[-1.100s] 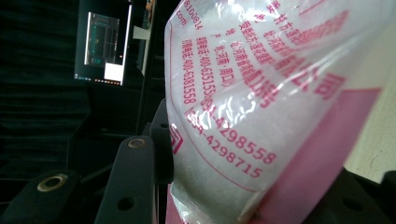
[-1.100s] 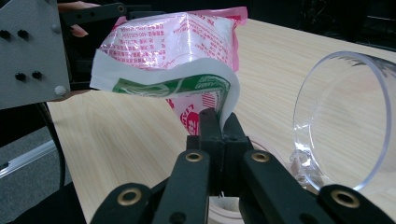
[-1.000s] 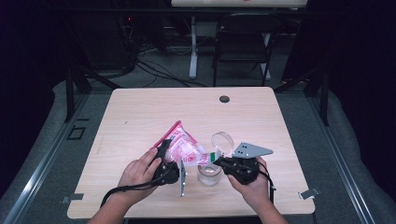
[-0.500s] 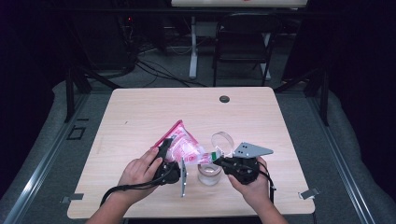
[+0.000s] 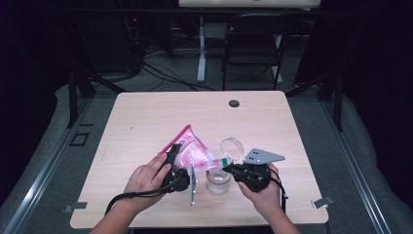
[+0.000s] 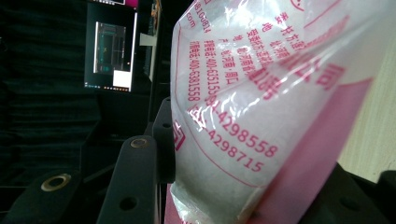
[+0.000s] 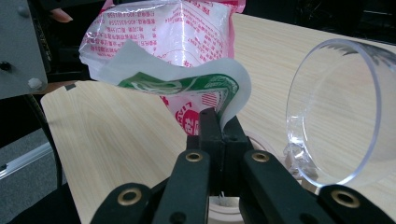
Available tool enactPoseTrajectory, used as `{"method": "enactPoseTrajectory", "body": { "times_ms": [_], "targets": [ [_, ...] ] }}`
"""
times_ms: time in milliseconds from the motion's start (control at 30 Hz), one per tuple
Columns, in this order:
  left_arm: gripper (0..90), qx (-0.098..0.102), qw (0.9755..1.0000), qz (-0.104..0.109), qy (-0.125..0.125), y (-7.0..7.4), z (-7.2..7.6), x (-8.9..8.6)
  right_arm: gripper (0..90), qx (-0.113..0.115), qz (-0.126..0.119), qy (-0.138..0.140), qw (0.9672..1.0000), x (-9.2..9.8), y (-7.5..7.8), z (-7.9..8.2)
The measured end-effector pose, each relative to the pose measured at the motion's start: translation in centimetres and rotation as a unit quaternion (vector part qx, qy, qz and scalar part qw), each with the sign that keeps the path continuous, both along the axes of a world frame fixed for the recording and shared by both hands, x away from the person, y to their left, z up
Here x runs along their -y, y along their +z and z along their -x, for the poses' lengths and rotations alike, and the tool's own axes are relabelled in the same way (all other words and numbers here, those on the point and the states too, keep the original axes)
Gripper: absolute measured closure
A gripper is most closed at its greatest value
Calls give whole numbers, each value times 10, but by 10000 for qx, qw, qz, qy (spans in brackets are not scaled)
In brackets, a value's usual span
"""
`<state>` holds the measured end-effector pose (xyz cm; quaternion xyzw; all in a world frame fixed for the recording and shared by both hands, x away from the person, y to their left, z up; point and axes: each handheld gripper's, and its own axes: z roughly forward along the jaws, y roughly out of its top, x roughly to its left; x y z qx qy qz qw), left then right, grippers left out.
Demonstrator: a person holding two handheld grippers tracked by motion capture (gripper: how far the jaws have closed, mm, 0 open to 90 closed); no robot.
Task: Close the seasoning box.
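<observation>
Dark room and black curtains stood around our light wooden table (image 5: 146, 122), with a folding chair (image 5: 253, 44) behind it at the upper middle of the high view.

At the lower left of centre, our left gripper (image 5: 176, 165) held the pink and white plastic bag (image 5: 187, 151). Its jaws were at a middle width and pressed on the bag from both sides; in the left gripper view the bag (image 6: 261, 107) stood right against the black jaw. We judged that we kept the bag lifted and tilted so that its contents could run toward the open end.

Further right, the bag's long axis ran from the upper left of the high view down to the lower right. Its closed pink corner pointed up and left, and its mouth pointed down and right, toward the small clear jar (image 5: 218, 181) that stood on the table at the lower middle, between our two hands.

At the right, our right gripper (image 5: 228, 166) had its jaws fully closed on the bag's torn corner, the white and green flap (image 7: 196, 84). We think that we pinched it to hold the mouth open and steady over the jar.

Just beside the gripper, the clear round lid (image 5: 231, 146) was tilted on its edge near the jar, probably put aside so that the jar remained open for filling.
</observation>
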<state>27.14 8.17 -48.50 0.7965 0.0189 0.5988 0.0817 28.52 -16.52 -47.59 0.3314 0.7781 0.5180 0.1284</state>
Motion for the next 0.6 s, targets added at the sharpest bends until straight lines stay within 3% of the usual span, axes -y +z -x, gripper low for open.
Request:
{"method": "enactPoseTrajectory", "body": {
  "times_ms": [600],
  "targets": [
    [617, 35, 10000, 34, -26, 0, -1, -1, 900, -41, 6, -16, 10000, -1, -4, -1]
  ]
}}
